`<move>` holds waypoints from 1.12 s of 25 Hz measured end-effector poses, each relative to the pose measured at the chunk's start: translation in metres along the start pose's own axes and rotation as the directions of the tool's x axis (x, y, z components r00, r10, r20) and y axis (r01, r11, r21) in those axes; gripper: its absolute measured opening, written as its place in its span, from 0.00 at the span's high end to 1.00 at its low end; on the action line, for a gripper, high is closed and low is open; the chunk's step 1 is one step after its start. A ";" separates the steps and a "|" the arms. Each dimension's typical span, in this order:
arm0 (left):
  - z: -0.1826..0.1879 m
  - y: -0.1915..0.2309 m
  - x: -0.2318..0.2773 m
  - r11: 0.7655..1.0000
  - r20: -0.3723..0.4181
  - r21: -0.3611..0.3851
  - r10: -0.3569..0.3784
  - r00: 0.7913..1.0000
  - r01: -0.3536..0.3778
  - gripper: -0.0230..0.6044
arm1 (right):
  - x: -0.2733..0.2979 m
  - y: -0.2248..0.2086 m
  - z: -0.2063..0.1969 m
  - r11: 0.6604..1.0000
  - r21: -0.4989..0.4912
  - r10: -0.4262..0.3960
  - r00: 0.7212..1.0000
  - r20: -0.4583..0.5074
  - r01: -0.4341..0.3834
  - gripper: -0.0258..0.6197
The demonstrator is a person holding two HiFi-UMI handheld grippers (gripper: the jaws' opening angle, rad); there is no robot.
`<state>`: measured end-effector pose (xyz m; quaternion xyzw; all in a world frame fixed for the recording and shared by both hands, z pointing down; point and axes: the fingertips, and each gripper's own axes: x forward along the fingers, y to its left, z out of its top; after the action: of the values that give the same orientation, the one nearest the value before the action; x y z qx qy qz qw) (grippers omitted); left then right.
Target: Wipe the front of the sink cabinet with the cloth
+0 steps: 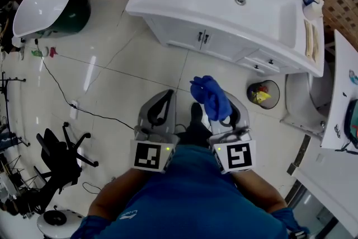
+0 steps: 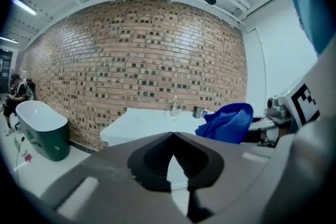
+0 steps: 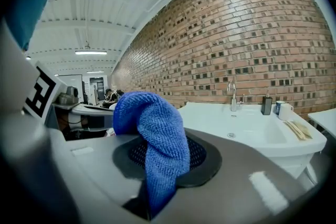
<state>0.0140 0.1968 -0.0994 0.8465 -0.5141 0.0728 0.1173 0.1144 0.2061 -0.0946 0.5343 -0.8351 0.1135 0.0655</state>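
Cloth [image 1: 211, 97]: blue, bunched, standing up out of the right hand-held gripper [image 3: 159, 136], whose jaws are clamping its lower fold. In the right gripper view the cloth is rising between the dark pads and flopping over toward the left, and in the head view it is hanging in the air above the tiled floor [image 1: 128, 87], touching nothing else. The left hand-held gripper [image 2: 174, 136] is sitting just beside it on the left, jaws together at the tips with nothing between them. The person is carrying both close in front of the body. The white sink cabinet [image 1: 190, 36] is lying on the far side of the cloth, well apart from it, with open floor between. Its front, with paired doors at the left and drawers at the right, is running left to right on a slant, so the right end is coming nearer than the left. The door handles [image 1: 202, 37] are sitting almost straight ahead of the cloth. The right hand is both the one holding the cloth and the closer one to the drawer end, so I judge the wipe has not yet begun: the coming move is calling for a forward and downward reach with the right hand to lay the cloth flat on the front panel. A small waste bin [image 1: 263, 93] is standing on the floor near the cabinet's right end, right of the cloth, and it could be getting in the way of a low pass there.
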 end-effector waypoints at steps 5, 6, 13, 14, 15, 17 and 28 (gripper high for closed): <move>0.006 0.020 -0.022 1.000 0.031 0.017 -0.011 0.999 0.011 0.95 | -0.007 0.013 0.001 0.997 -0.023 -0.077 0.996 -0.039 0.076 0.82; 0.005 0.025 -0.026 1.000 0.040 0.014 -0.023 0.999 0.023 0.95 | -0.008 0.019 0.002 0.996 -0.028 -0.088 0.996 -0.034 0.087 0.82; 0.006 0.047 -0.065 0.986 0.092 0.037 -0.166 0.982 0.163 0.95 | -0.023 0.073 0.008 0.978 -0.040 -0.207 0.978 -0.009 0.207 0.82; 0.006 0.047 -0.070 0.982 0.093 0.053 -0.188 0.978 0.184 0.95 | -0.026 0.080 0.009 0.975 -0.039 -0.220 0.975 -0.008 0.220 0.82; 0.006 0.048 -0.076 0.977 0.091 0.067 -0.206 0.974 0.201 0.96 | -0.028 0.086 0.012 0.973 -0.042 -0.227 0.974 -0.005 0.227 0.82; 0.004 0.050 -0.086 0.973 0.088 0.085 -0.221 0.971 0.214 0.96 | -0.032 0.096 0.016 0.973 -0.056 -0.225 0.974 0.007 0.225 0.82; 0.007 0.034 -0.110 0.996 0.097 0.065 -0.067 0.993 0.061 0.96 | -0.066 0.103 0.014 0.995 -0.075 -0.061 0.997 0.055 0.065 0.84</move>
<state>-0.0664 0.2740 -0.1284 0.8683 -0.4895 0.0429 0.0676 0.0494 0.3019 -0.1359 0.5603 -0.8230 0.0649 0.0676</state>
